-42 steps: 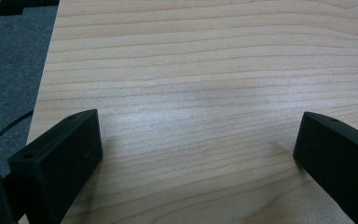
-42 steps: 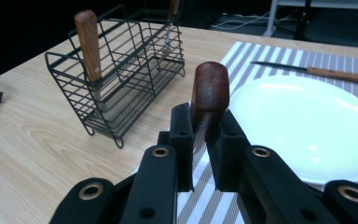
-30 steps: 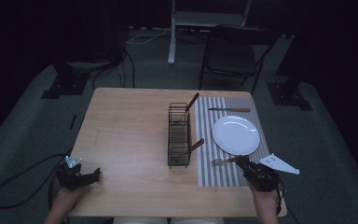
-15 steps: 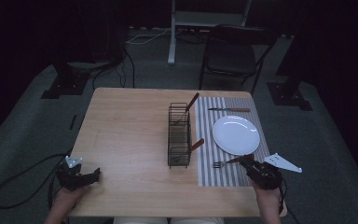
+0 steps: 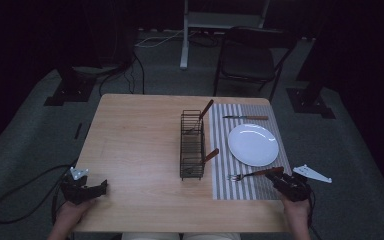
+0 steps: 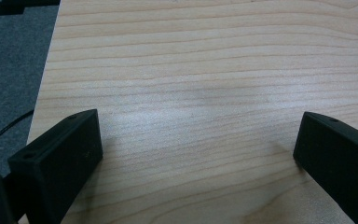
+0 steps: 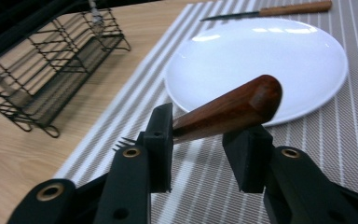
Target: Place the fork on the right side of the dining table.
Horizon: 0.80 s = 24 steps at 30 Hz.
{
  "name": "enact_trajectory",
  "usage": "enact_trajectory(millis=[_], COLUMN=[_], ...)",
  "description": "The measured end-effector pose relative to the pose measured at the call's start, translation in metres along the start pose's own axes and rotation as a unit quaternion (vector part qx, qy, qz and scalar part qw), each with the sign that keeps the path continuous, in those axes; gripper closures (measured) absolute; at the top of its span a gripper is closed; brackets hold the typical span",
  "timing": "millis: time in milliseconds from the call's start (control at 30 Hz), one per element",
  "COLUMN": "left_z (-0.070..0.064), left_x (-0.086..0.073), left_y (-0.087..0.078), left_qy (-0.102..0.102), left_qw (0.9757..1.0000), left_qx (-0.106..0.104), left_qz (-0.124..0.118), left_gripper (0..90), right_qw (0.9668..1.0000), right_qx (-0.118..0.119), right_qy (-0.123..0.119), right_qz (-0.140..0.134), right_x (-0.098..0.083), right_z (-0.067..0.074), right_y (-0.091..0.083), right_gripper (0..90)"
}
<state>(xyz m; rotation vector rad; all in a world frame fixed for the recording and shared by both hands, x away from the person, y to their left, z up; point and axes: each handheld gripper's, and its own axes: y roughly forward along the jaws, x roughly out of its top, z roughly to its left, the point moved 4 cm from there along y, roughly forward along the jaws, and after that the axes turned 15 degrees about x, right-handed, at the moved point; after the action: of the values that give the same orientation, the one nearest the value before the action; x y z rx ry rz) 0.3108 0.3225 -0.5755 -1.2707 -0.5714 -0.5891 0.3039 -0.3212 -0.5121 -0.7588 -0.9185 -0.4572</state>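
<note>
A fork (image 5: 250,175) with a dark wooden handle (image 7: 228,109) lies on the striped placemat (image 5: 220,150), just in front of the white plate (image 5: 253,144). My right gripper (image 5: 280,177) (image 7: 205,135) is at the handle end. Its jaws have just been opening and now stand apart, with the handle between them. The handle leans on the left jaw and stands clear of the right one. My left gripper (image 5: 102,187) (image 6: 198,135) rests open over bare wood at the table's front left corner, with nothing between its jaws.
A black wire rack (image 5: 192,145) (image 7: 51,60) stands mid-table with two wooden-handled utensils (image 5: 207,107) in it. A knife (image 5: 245,117) (image 7: 270,11) lies on the mat beyond the plate (image 7: 261,60). A chair (image 5: 247,60) stands behind the table.
My right gripper has sunk and slid a little toward the table's front right corner, and its jaws have parted around the fork handle. The left gripper has kept still.
</note>
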Motion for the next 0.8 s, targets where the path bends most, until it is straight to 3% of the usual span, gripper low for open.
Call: enact_trajectory(millis=[267,467,800], left_z=[0.000,0.000,0.000], left_x=[0.000,0.000,0.000], left_y=[0.000,0.000,0.000], left_qy=[0.000,0.000,0.000], left_qw=[1.0000,1.0000,1.0000], left_qx=[0.000,0.000,0.000], left_qz=[0.000,0.000,0.000], left_gripper=[1.5,1.5,1.4], right_qw=[0.9998,0.9994,0.9981], right_qx=[0.008,-0.012,-0.025], right_qy=[0.016,0.031,0.050], right_qz=[-0.004,0.013,0.027], right_x=[-0.015,-0.027,-0.040], right_z=[-0.023,-0.039,-0.049], right_y=[0.000,-0.002,-0.001], right_gripper=[57.1,55.8,53.4])
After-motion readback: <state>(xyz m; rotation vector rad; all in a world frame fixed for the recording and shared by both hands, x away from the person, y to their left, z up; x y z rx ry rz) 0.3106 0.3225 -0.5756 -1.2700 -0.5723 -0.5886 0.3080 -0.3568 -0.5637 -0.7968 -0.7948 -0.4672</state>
